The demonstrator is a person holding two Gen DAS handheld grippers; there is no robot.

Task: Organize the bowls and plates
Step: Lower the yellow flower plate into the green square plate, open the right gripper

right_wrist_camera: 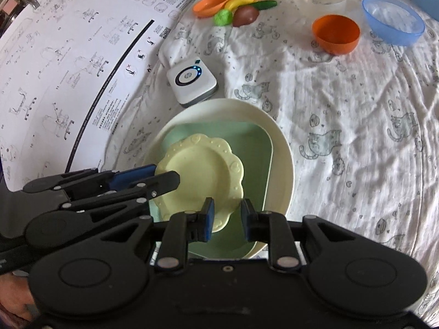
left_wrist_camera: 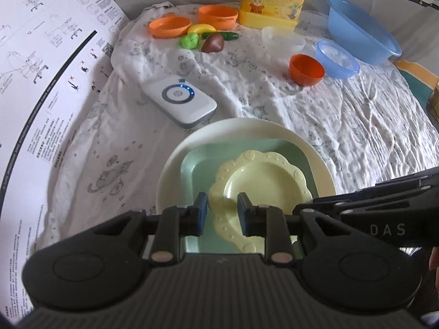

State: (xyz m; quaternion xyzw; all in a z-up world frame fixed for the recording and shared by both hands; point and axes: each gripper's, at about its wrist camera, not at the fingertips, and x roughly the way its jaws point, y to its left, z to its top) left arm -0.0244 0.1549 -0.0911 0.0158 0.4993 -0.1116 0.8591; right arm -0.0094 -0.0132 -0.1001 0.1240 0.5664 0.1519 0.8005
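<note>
While both grippers hang over the same stack, the left-wrist view shows the left gripper [left_wrist_camera: 219, 211] with its blue-padded jaws set narrow and nothing pinched between them. Directly under and just ahead of those jaws lies the small pale-yellow scalloped plastic plate [left_wrist_camera: 267, 181], nested on a mint-green square tray [left_wrist_camera: 197, 164], which sits in a large cream round plate [left_wrist_camera: 247, 128]. The right gripper [left_wrist_camera: 323, 205] comes in from the right, its tips at the scalloped plate's right edge. Farther ahead on the white cat-print cloth [left_wrist_camera: 356, 126] stand an orange plastic bowl [left_wrist_camera: 306, 69] and a small blue translucent bowl [left_wrist_camera: 337, 58] — well apart from the stack.

From the right wrist, the right gripper [right_wrist_camera: 227, 216] is likewise narrow and empty, with the scalloped plate's near rim [right_wrist_camera: 200, 170] just ahead and slightly to the left of its jaws. The left gripper [right_wrist_camera: 162, 178] reaches in from the left and overlaps that plate's left rim; whether it touches I cannot tell. The stack has no long axis to speak of — it is roughly round — so, as I judge it, either hand is about equally near, while the loose orange bowl [right_wrist_camera: 336, 34] lies ahead and to the right, closer to the right gripper.
</note>
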